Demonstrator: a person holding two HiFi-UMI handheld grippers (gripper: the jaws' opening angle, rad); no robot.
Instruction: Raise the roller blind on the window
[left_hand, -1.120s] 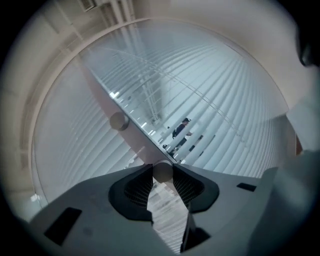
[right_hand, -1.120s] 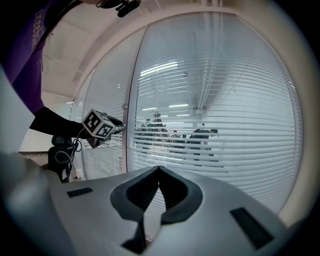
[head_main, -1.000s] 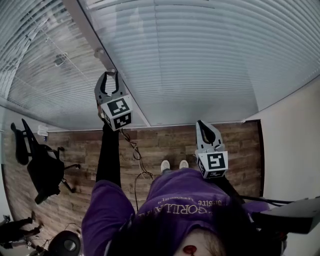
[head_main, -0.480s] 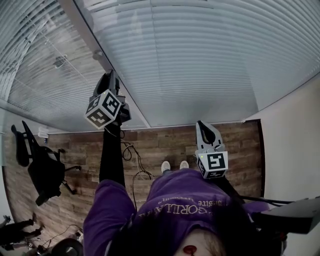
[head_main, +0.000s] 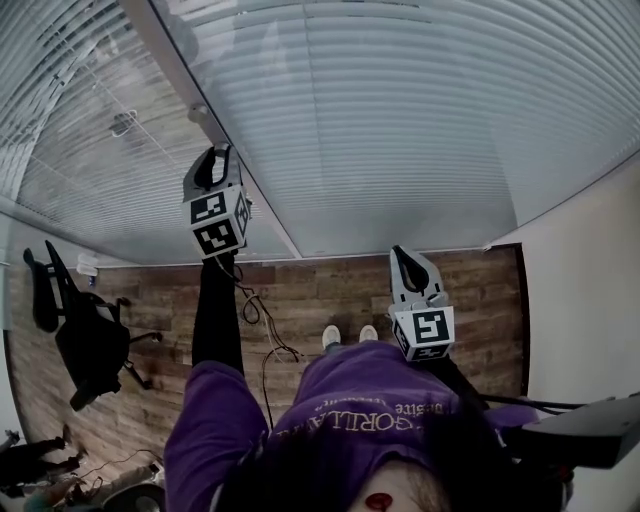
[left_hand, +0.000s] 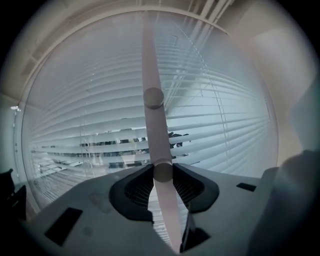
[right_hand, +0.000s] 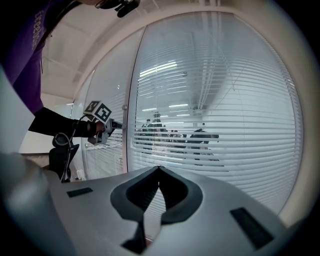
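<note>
The left gripper, pinching the slim wand, has rolled over and back within the second, likely only tilting slats, so the blind ahead hangs fully lowered over the window, while the right gripper waits pressed together, empty.

We can read one word: pale capitals across the person's purple shirt in the head view spell "ORILLA", the letter before them unclear. The smaller line beside it is too blurred for us, as is the print on the purple sleeve in the right gripper view.
</note>
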